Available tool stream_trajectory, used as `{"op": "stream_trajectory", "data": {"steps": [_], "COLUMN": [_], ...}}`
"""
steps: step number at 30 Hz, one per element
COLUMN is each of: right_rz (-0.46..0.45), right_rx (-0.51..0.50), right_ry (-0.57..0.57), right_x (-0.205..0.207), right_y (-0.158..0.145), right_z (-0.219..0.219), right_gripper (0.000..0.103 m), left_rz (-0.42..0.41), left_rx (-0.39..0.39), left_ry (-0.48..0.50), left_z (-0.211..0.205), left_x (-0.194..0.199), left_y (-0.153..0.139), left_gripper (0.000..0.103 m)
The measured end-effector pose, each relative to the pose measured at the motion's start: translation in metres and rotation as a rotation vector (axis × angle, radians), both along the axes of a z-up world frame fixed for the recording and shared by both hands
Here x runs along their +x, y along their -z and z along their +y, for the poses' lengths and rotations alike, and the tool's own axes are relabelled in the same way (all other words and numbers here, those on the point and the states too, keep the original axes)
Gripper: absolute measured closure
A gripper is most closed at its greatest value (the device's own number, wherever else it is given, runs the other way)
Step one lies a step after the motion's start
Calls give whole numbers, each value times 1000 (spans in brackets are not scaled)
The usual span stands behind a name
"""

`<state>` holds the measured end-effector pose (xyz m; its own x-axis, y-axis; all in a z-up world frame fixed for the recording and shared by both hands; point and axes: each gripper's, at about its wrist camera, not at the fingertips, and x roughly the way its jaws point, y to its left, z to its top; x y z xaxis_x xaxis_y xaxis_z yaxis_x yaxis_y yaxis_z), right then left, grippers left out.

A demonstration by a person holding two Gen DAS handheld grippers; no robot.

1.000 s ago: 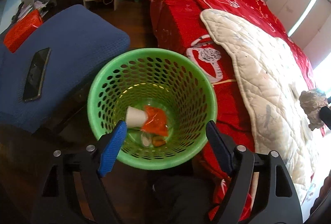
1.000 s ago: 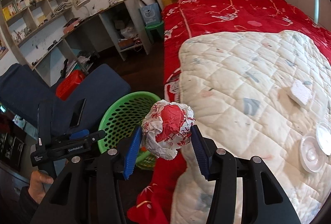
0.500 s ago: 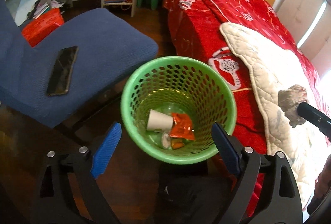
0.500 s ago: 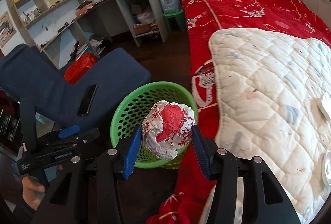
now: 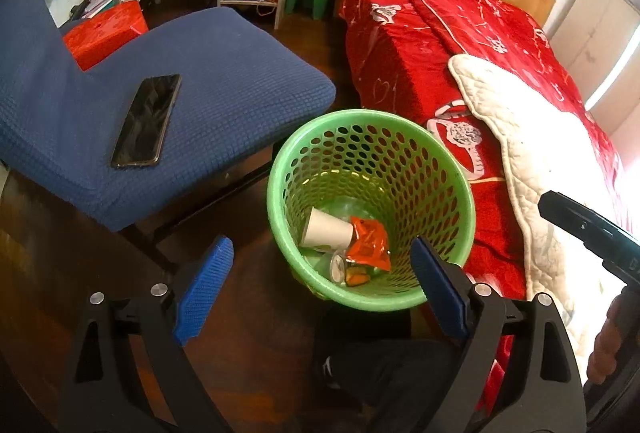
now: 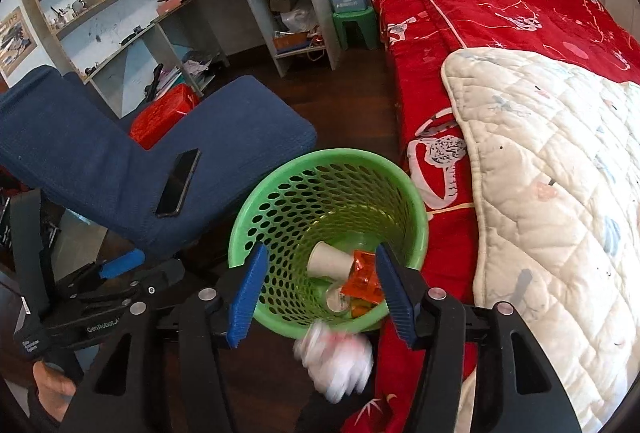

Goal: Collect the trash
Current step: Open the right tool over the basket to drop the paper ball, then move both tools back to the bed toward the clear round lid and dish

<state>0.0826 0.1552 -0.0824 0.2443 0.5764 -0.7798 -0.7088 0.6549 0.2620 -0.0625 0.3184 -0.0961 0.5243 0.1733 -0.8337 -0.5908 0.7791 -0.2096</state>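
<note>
A green perforated basket (image 5: 372,121) (image 6: 416,205) stands on the floor between a blue chair and the bed. Inside lie a white paper cup (image 5: 326,231) (image 6: 328,259) and an orange wrapper (image 5: 370,243) (image 6: 362,277). My right gripper (image 6: 320,289) is open above the basket's near rim. A crumpled white-and-red paper ball (image 6: 334,357), motion-blurred, is falling free below its fingers, near the rim. My left gripper (image 5: 320,285) is open and empty, by the basket's near side.
A blue chair (image 5: 224,81) (image 6: 224,129) holds a black phone (image 5: 146,121) (image 6: 178,182). The bed with red blanket (image 5: 420,33) and white quilt (image 6: 560,173) is on the right. A desk, shelves, a red bag (image 5: 106,35) and a green stool (image 6: 354,25) stand behind.
My right gripper moved over the basket and opened, letting go of the paper ball, which now drops. My left gripper drew back to the left.
</note>
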Motion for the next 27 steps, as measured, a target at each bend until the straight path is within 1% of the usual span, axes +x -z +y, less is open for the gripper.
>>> {"op": "stream_trajectory", "data": {"steps": [5, 11, 13, 17, 19, 24, 27], "right_rz": [-7, -12, -21, -54, -70, -101, -113], "right_rx": [-6, 12, 16, 1, -7, -18, -37], "right_ry": [15, 52, 66, 108, 134, 205, 259], "right_x": [0, -2, -3, 2, 6, 13, 19], "right_y": [-2, -10, -13, -17, -19, -22, -23], "right_z": [-7, -36, -48, -74, -89, -128, -158], "right_gripper": [46, 44, 39, 35, 30, 21, 19], "left_rz": [2, 0, -5, -9, -12, -17, -16], "left_rx": [-10, -11, -4, 20, 21, 22, 28], "left_ry": [-8, 13, 30, 69, 82, 118, 160], "left_z": [-1, -10, -16, -28, -32, -50, -66], "left_x": [0, 6, 9, 17, 22, 37, 48], "left_y": [2, 0, -4, -10, -12, -16, -19], "left_gripper": [14, 14, 14, 14, 14, 12, 12]}}
